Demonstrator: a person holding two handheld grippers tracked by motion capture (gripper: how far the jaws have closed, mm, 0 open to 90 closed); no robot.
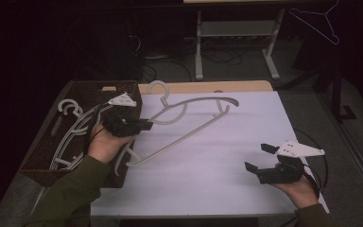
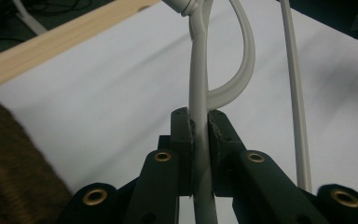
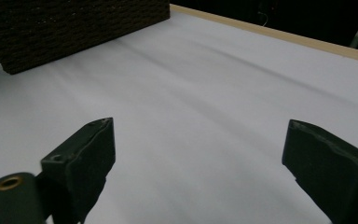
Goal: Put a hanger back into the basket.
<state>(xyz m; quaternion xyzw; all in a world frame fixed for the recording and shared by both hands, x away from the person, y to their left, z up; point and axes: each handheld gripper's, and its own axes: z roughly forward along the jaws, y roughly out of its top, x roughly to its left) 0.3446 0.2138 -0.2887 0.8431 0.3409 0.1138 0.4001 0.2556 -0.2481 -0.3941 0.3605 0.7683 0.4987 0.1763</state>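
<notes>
White plastic hanger: pinched at one arm by the left hand-held gripper, jaws pressed tight on it, just right of the woven basket. Its hook points to the counter's far edge. More hangers lie in the basket. Right hand-held gripper: jaws spread wide, nothing between them, above the white counter, well apart from the hanger.

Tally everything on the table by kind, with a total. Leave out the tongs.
Hangers lifted clear of the basket: 1, white, clamped in the left tongs
Hangers in the basket: at least 2, overlapping, exact number unclear
Baskets: 1, dark woven
White table covers: 1
Total: at least 5
</notes>
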